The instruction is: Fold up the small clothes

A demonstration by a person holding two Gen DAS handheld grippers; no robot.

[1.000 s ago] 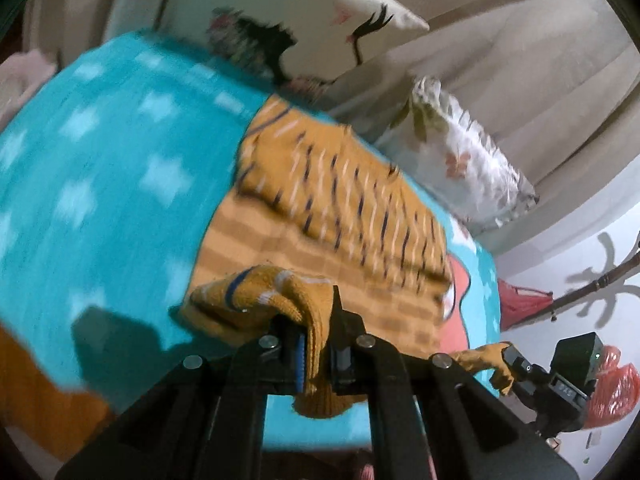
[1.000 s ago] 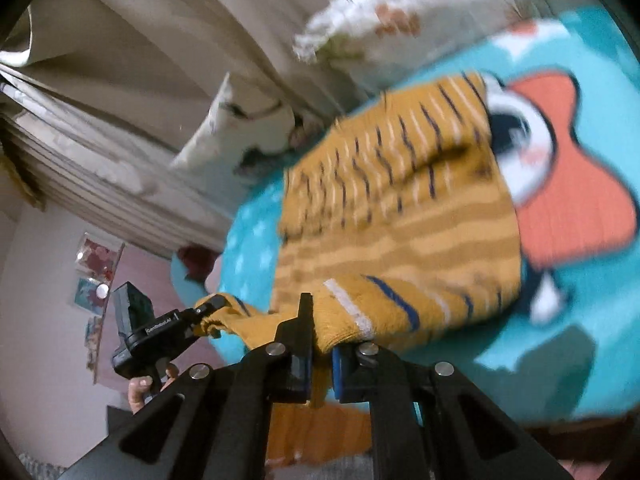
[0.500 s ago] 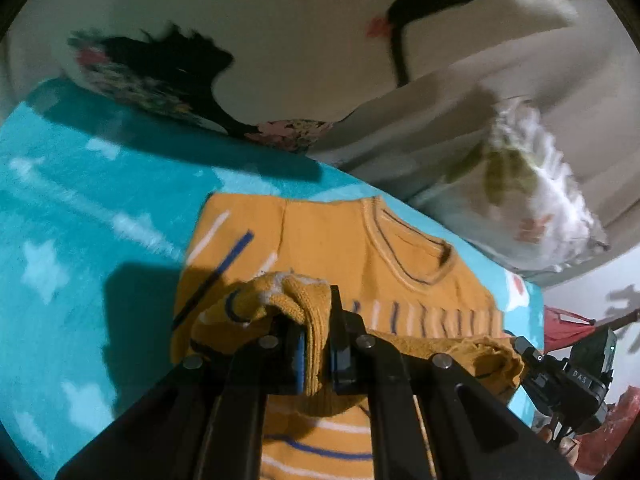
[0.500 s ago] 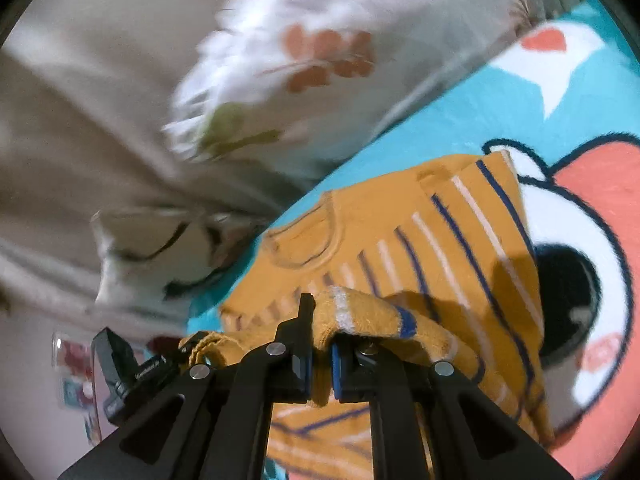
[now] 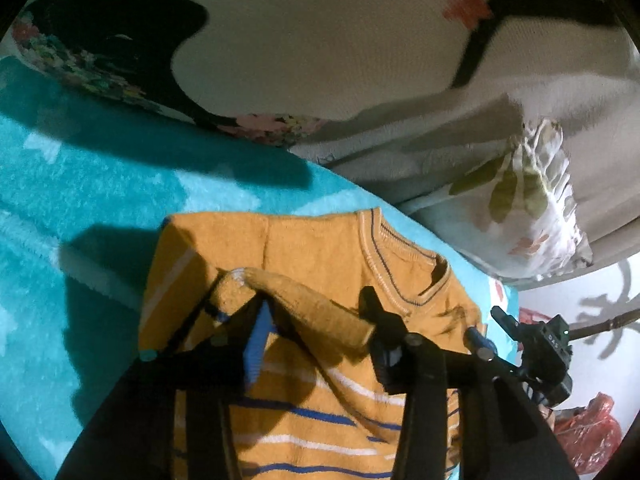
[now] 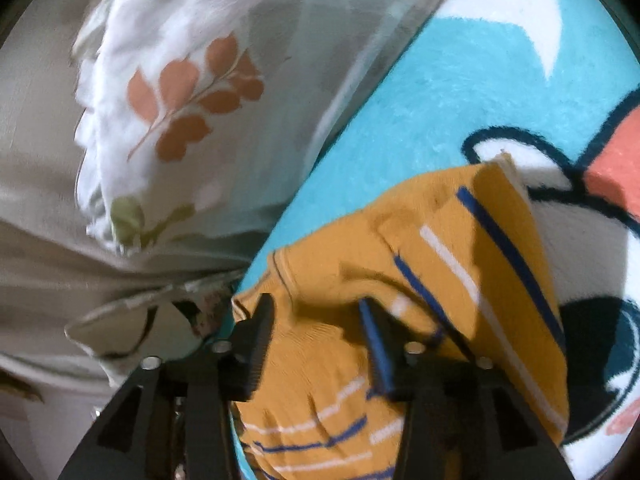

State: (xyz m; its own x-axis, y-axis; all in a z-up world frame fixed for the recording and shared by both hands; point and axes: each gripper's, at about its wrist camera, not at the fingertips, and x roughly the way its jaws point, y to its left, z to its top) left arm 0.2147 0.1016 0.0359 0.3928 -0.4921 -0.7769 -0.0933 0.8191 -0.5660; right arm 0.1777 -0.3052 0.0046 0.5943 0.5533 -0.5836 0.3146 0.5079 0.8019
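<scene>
A mustard sweater (image 5: 320, 248) with blue and white stripes lies on the turquoise blanket (image 5: 80, 184), its lower part folded up towards the collar. The folded hem edge (image 5: 312, 304) sags loosely across the gap of my left gripper (image 5: 318, 332). Its jaws are opening and the pads do not press the knit. In the right wrist view the sweater (image 6: 460, 240) lies under my right gripper (image 6: 318, 340). Its jaws are also opening, with loose knit between the fingers and no grip. The right gripper (image 5: 490, 326) also shows at the sweater's right edge in the left wrist view.
A large cream pillow (image 5: 320, 40) with a black bird print and a white leaf-print pillow (image 5: 520, 192) lie just beyond the collar. The leaf pillow (image 6: 180, 92) fills the right view's left side. The blanket (image 6: 460, 100) carries a cartoon print. A red bag (image 5: 588, 436) lies off the bed.
Both grippers carried the hem forward to the collar end, then their jaws went from shut on the hem to apart. The hem has slackened between the fingers.
</scene>
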